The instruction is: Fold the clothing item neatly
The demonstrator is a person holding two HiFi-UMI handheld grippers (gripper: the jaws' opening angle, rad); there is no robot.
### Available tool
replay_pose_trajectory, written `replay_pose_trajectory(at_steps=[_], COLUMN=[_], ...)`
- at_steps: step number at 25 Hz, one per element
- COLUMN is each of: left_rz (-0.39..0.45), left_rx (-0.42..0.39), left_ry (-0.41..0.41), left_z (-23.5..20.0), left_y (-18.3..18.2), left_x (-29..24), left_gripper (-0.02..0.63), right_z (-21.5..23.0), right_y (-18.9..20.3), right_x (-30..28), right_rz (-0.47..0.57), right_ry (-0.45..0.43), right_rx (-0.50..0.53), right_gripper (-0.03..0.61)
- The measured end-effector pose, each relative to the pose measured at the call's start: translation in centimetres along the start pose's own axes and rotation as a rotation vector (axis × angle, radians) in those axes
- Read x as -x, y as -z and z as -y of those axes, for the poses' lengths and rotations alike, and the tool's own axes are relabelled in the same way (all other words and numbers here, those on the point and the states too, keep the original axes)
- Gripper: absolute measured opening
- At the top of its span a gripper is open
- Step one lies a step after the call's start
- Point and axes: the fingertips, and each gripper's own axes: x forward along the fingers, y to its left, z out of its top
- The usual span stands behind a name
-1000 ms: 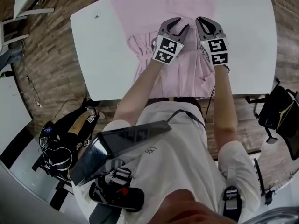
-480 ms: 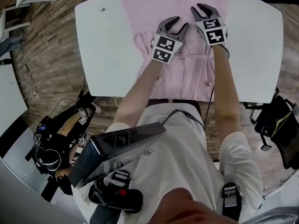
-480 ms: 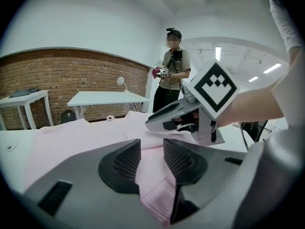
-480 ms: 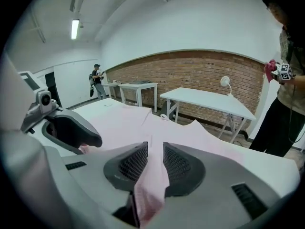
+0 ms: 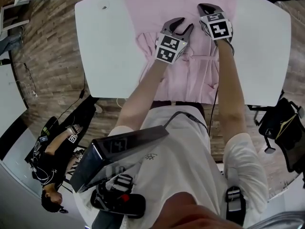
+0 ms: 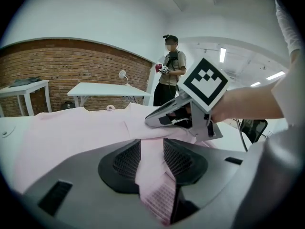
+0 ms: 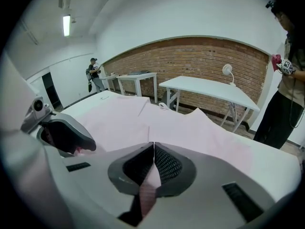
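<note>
One tool point(image 5: 204, 7) — right — farther up garment point(image 5: 152, 4)

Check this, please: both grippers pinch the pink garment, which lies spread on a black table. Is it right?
Not quite. The table is white, not black, as the head view shows. The rest holds: the left gripper and the right gripper, whose jaws have just been closing on the cloth, each pinch the pink garment spread on it.

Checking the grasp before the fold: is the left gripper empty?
No, the left gripper has a bunch of the pink garment clamped between its fingers.
</note>
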Motion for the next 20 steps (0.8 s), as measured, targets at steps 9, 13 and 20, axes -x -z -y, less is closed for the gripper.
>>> replay_pose_trajectory(at_steps=[9,13,20], left_rz=[0.007,0.008,0.004], left_rx=[-0.015,-0.022,-0.037], left_ry=[-0.019,-0.023,-0.031], left_z=[0.3,0.7,0.7], left_y=[0.0,-0.1,0.1], left_x=[0.2,0.1,0.2], left_gripper=[0.132,0.132,0.132], right_z=[3.9,6.7,8.4], right_y=[-0.8,0.4,3.2], right_x=[3.9,4.9,5.3], right_rz=[0.084,0.059,-0.009], right_ry=[0.159,0.238,0.282], right_rx=[-0.015,-0.024,-0.049], right_gripper=[0.009,0.009,0.012])
